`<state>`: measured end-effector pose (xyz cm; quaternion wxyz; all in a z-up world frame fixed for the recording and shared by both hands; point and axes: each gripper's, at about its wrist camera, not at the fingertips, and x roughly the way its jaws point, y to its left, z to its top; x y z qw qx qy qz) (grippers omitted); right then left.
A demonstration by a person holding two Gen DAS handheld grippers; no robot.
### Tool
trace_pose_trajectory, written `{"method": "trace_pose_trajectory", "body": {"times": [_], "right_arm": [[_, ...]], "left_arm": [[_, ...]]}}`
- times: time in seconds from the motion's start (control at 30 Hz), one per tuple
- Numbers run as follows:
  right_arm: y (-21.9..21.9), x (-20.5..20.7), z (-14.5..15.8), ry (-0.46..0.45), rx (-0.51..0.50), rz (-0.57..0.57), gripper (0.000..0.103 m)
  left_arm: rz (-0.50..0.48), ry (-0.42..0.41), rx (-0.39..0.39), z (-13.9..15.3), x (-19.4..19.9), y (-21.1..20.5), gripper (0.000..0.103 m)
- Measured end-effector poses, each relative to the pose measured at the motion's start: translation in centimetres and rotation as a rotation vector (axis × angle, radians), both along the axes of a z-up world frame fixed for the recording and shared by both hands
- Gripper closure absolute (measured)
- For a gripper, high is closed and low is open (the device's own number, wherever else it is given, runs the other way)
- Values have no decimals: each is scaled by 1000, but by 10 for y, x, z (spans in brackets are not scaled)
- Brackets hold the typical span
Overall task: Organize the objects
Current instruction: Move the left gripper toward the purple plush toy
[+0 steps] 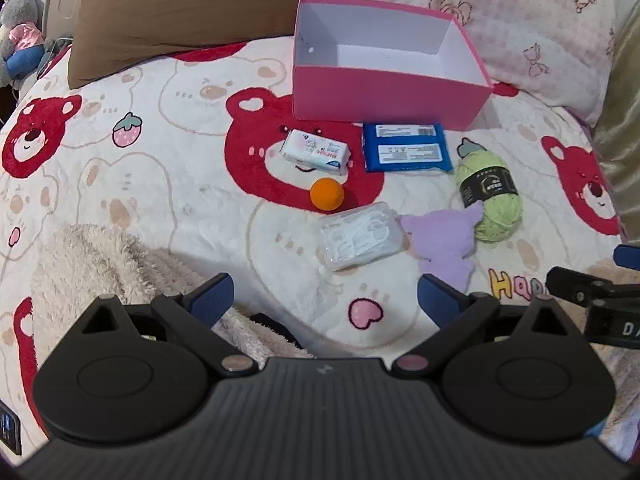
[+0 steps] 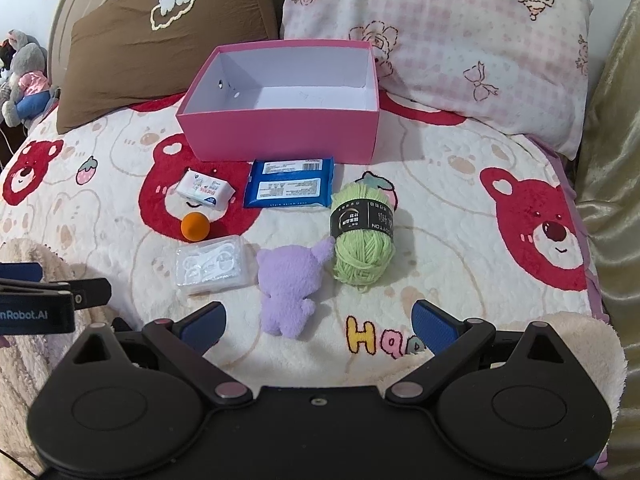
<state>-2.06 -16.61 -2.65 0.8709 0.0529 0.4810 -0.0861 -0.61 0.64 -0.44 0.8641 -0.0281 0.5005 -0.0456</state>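
**Both grippers wide open above the bed, six items laid out before the box**

Left gripper (image 1: 325, 295) hangs over the bear-print blanket (image 1: 160, 184), jaws spread wide, nothing between them. Right gripper (image 2: 318, 322) is just as wide and just as empty, the purple plush toy (image 2: 289, 286) lying just ahead of its gap. Each gripper pokes into the edge of the other's view.

Beside the plush sits a clear plastic case (image 2: 214, 266) on its left and a green yarn ball (image 2: 363, 236) with a black label on its right, the plush's ear touching the yarn. An orange ball (image 2: 195, 227) rests right behind the case. Further back lie a small white tissue pack (image 2: 205, 190) and a blue wipes pack (image 2: 290, 183).

Behind those stands the pink box (image 2: 280, 136), open-topped, white inside, holding nothing. A brown pillow (image 2: 160, 44) and a pink-checked pillow (image 2: 460, 40) back it.
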Motion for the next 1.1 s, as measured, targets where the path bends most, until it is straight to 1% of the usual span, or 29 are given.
{"method": "trace_pose_trajectory", "body": {"times": [0.1,0.23,0.53,1.0,1.1], "right_arm": [[4,-2,4,-10,-13,13,3],[7,-2,7,-15,-18,25,3],[10,0,2,2,-8,22,3],[13,0,1,1,-13,19,3],[13,-2,2,-5,-12,24,3]], "left_arm": [[7,-19,-1,6,-2,3,4],[13,-13,-23,7,-3,6,4],[-4,-12,-19,3,-5,3,4],[-25,-1,3,-2,-6,0,4],[-41,2,-36,3,-8,0,4]]}}
